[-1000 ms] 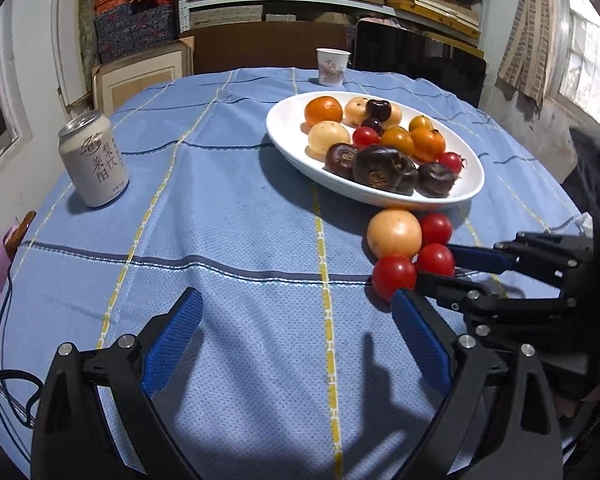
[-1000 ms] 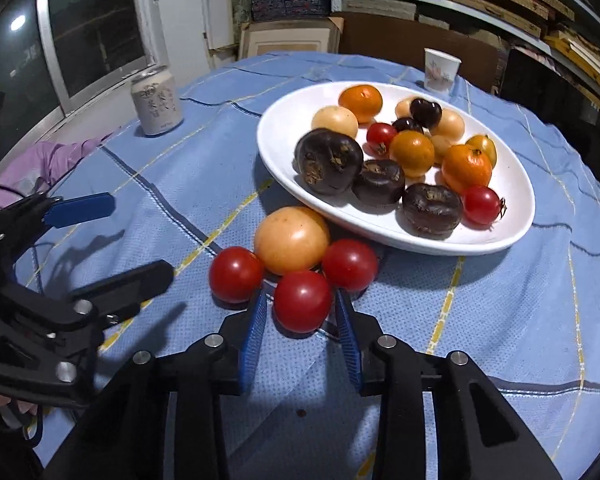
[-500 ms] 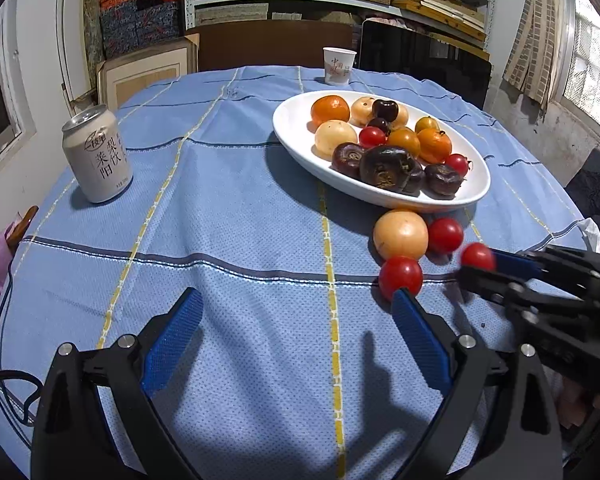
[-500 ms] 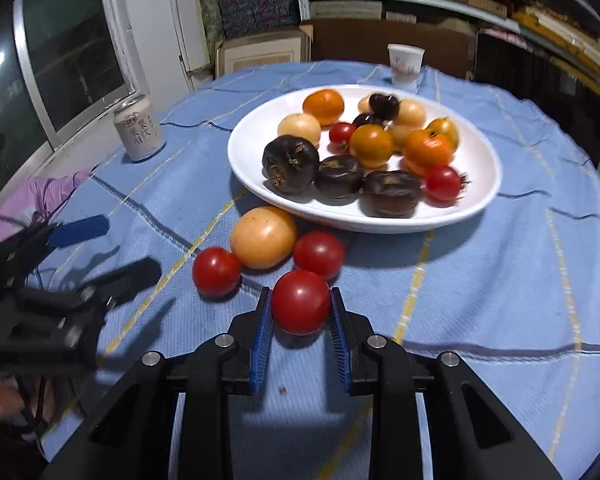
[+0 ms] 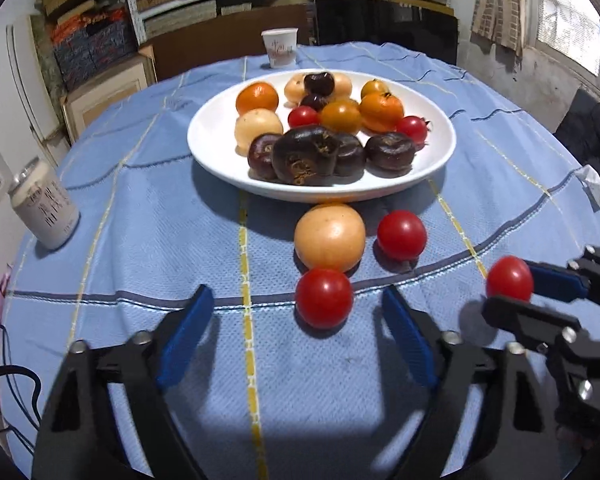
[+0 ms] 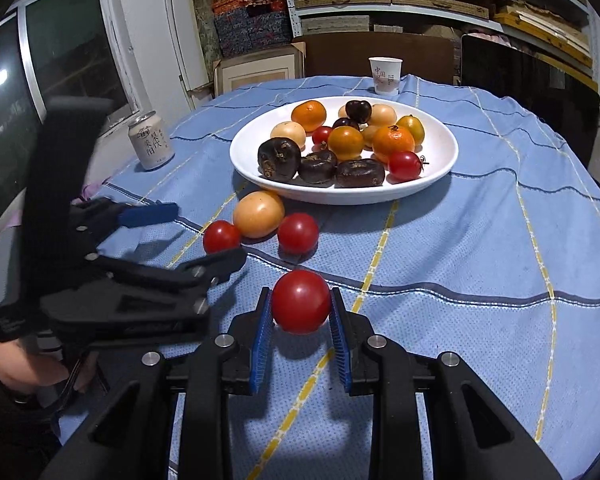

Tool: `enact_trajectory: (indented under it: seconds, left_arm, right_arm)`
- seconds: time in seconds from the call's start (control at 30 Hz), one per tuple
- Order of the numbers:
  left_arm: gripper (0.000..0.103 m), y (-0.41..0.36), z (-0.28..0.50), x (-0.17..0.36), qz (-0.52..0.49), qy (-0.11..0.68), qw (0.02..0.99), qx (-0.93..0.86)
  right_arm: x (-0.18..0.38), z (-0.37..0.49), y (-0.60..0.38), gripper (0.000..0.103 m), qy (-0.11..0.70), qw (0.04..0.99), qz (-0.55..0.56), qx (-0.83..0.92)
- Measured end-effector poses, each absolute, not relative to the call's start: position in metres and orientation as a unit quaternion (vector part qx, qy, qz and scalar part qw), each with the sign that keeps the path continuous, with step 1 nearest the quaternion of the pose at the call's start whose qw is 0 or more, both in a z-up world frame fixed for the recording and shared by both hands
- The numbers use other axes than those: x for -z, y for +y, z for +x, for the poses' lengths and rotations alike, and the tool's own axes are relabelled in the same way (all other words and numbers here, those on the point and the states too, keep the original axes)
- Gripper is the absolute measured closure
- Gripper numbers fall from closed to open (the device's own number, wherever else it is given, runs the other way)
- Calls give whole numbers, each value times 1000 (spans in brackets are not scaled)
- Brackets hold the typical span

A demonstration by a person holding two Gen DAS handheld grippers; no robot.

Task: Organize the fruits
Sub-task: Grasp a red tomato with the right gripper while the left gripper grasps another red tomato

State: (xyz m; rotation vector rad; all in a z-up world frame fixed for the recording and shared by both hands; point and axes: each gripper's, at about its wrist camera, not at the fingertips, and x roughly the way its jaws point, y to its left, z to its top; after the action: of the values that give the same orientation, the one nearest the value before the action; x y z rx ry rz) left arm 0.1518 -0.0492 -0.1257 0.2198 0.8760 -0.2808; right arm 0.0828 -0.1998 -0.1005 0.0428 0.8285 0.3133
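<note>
- The fingers (image 6: 262,330) of the right gripper (image 6: 301,320) are clenched on a red tomato (image 6: 301,301), held between the blue pads and lifted clear of the table (image 6: 480,264).
- The left gripper (image 5: 296,340) has its fingers (image 5: 184,334) spread wide and released, low over the blue cloth, holding nothing.
- A second red tomato (image 5: 324,297) lies on the cloth just ahead of the left gripper, touching a pale orange fruit (image 5: 329,237) behind it.
- A third red tomato (image 5: 401,234) sits just right of that orange fruit.
- These three lie just in front of the white plate (image 5: 216,148), which holds orange, pale, red and dark fruits.
- A drink can (image 5: 44,209) stands to the left, well apart; a paper cup (image 5: 280,47) stands beyond the plate.
</note>
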Motion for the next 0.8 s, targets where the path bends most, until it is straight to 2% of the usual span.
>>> enact_trajectory:
  seconds: [0.07,0.2,0.23,0.37,0.8]
  left_arm:
    - [35,-49,156,129,100,430,887,137]
    - [42,-49,158,132,94,434,885,140]
    - [49,-49,158,132,94,434,885,141]
    - [52,-49,157,133,95,431,886,141]
    - [52,-45,156,132,86,429,889,138]
  right_arm:
    - [101,83,-203,75,401,902,31,-155]
    - [103,84,-208,74,403,900,49,-160]
    - [103,84,-208,74,404,899,51,-162]
    - [103,83,-208,74,400,900,52,-167]
    - [102,82,-212,73,395,901,60,-169]
